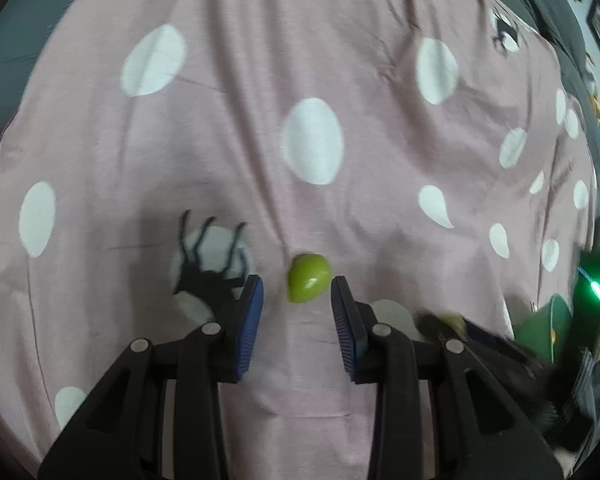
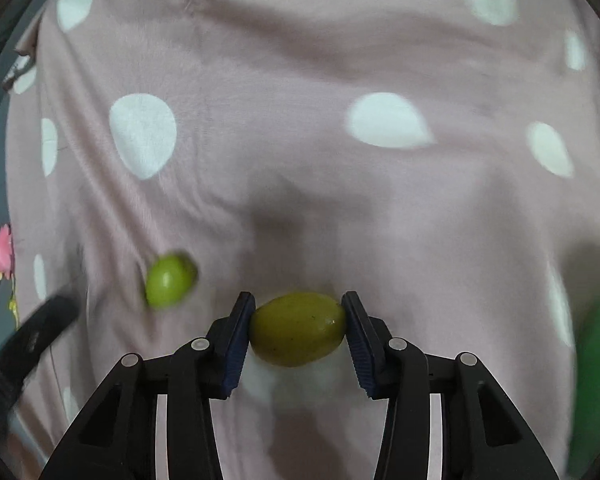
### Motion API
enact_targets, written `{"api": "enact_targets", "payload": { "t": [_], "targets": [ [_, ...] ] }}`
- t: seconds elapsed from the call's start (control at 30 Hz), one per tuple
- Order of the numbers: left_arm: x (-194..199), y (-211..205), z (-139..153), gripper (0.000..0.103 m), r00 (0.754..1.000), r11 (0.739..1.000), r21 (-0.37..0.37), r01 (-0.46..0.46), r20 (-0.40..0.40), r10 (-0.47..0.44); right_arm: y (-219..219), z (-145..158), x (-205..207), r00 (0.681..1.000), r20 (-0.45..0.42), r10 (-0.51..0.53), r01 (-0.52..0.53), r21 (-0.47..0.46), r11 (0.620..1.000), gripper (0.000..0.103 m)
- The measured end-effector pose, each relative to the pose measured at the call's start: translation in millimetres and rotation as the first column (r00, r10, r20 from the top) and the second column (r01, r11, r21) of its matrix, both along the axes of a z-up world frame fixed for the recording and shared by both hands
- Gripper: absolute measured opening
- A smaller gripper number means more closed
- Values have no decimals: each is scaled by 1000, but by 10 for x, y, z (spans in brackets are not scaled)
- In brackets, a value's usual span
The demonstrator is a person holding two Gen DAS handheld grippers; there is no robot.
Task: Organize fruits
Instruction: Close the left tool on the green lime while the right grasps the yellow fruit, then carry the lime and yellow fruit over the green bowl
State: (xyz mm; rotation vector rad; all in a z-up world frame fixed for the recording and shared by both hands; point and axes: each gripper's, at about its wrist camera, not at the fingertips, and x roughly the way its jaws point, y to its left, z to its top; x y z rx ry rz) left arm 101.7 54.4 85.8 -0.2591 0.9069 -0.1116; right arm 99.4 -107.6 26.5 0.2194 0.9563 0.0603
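Pink white-spotted blanket (image 1: 340, 60), green fruit (image 1: 309, 278), yellow-green fruit (image 2: 298, 328).

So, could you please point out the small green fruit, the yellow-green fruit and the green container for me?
small green fruit (image 1: 309, 278): left wrist view, centre of its skin.
yellow-green fruit (image 2: 298, 328): right wrist view, middle, between the pads.
green container (image 1: 540, 330): left wrist view, its outer wall.

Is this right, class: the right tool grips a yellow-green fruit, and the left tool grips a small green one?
Not quite. The right tool does grip the yellow-green fruit. But the left tool grips nothing: its pads stand apart from the small green fruit, which lies on the cloth between the tips. The left wrist view shows it.
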Motion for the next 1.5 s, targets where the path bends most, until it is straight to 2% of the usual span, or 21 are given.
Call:
{"api": "enact_targets", "payload": {
  "t": [0.13,0.27,0.37,0.47,0.53,0.6,0.7,0.83,1.03,1.07,1.13,1.2,1.4,1.5],
  "targets": [
    [98,-176,70,36,998,997,46,59,18,-60,-219,53,-477,1000,13,-2,1,48,999,47],
    [388,-319,-67,36,993,993,54,106,-55,-103,-437,147,-487,1000,27,-4,2,99,995,47],
    [533,-371,-207,35,990,990,95,103,-107,-93,-483,243,-454,997,70,14,-27,176,984,47],
    [652,-413,-359,35,985,987,125,104,-152,-85,-490,307,-508,995,99,11,-28,168,985,47],
    [683,-426,-426,34,987,981,179,79,-154,-52,-534,323,-542,995,98,3,-21,179,984,47],
    [699,-442,-479,35,985,975,203,88,-160,-56,-539,301,-529,996,85,2,-19,198,980,47],
    [718,-491,-544,35,986,969,228,100,-157,-65,-529,292,-519,997,73,19,-32,187,982,47],
    [715,-623,-587,36,989,947,304,105,-134,-67,-487,317,-546,996,81,39,-53,171,984,47],
    [703,-716,-656,36,990,929,351,120,-118,-83,-486,292,-533,997,66,38,-48,157,986,47],
    [701,-732,-669,36,989,927,351,128,-119,-91,-492,288,-530,997,62,38,-48,159,986,47],
    [731,-748,-768,33,977,943,290,161,-179,-112,-497,288,-529,997,59,39,-49,160,986,47],
    [749,-720,-782,34,982,961,244,131,-162,-93,-494,299,-531,997,61,40,-49,159,986,47],
    [700,-674,-787,33,982,963,239,121,-169,-81,-504,305,-543,997,69,39,-49,154,987,47],
    [650,-675,-677,33,983,968,215,131,-152,-99,-515,313,-551,997,71,31,-42,155,987,47]
  ]
}}
